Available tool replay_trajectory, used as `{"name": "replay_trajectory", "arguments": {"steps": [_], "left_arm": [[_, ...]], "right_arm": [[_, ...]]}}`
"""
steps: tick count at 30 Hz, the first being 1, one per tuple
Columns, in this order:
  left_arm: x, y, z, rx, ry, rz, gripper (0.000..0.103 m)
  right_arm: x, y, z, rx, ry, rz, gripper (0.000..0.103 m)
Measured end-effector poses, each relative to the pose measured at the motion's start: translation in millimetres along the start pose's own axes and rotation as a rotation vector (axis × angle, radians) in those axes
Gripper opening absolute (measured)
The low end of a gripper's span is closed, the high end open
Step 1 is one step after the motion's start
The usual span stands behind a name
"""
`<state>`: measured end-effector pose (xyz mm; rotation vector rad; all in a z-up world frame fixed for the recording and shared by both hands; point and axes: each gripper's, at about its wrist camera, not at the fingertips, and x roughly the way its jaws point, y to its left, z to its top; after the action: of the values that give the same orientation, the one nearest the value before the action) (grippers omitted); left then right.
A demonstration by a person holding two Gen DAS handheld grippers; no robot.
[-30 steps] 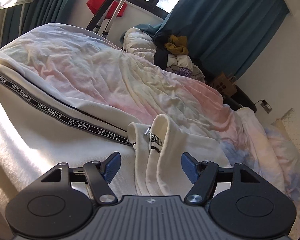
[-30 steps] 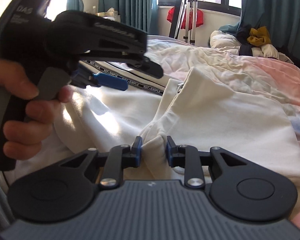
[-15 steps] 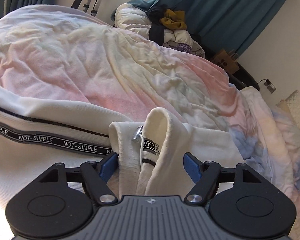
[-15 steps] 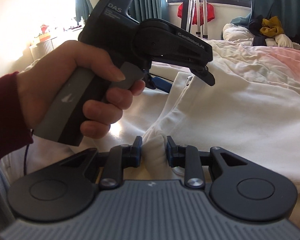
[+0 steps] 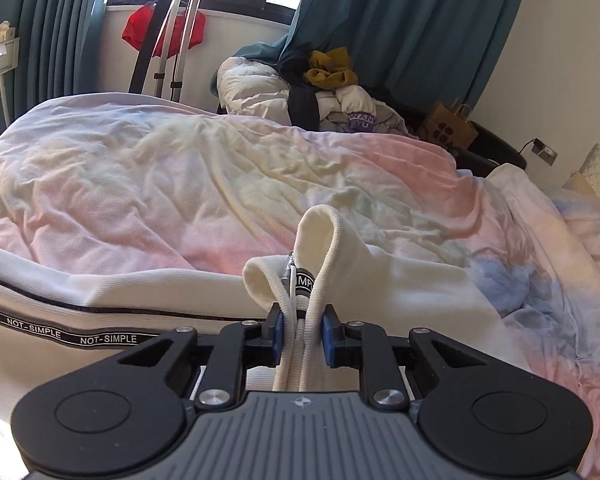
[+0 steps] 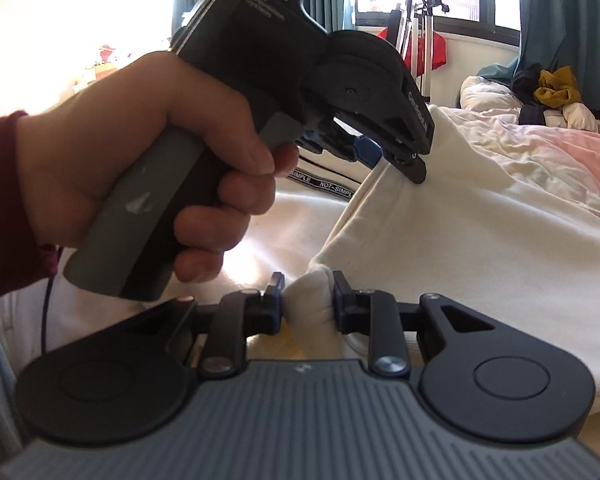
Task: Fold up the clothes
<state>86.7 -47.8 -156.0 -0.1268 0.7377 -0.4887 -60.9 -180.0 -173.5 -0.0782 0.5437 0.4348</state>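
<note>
A cream jacket (image 5: 416, 292) with a black "NOT-SIMPLE" tape stripe (image 5: 68, 334) lies spread on the bed. My left gripper (image 5: 303, 334) is shut on its upright collar (image 5: 320, 232) by the zipper. In the right wrist view the jacket (image 6: 480, 240) fills the right side, and the left gripper (image 6: 396, 160) pinches the collar from above. My right gripper (image 6: 307, 304) is shut on a bunched fold of the cream jacket at its near edge.
The bed carries a crumpled pastel duvet (image 5: 204, 176). A pile of clothes (image 5: 332, 84) sits beyond the bed's far end, by teal curtains (image 5: 404, 28). A metal stand with a red cloth (image 5: 164, 36) is under the window. A paper bag (image 5: 448, 128) stands at the right.
My left gripper moved forward over the collar and closed on it, from open to shut. The right gripper kept its hold on the cream fold.
</note>
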Motion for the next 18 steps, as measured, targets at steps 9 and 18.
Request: {"name": "replay_trajectory", "arguments": {"steps": [9,18], "left_arm": [[25.8,45.0,-18.4,-0.121,0.061,-0.029,0.025],[-20.1,33.3,-29.5,-0.156,-0.019,0.015,0.047]], "right_arm": [[2.6,5.4,4.4,0.002,0.014,0.013,0.029],[-8.6,2.0,4.4,0.061,0.002,0.029,0.029]]}}
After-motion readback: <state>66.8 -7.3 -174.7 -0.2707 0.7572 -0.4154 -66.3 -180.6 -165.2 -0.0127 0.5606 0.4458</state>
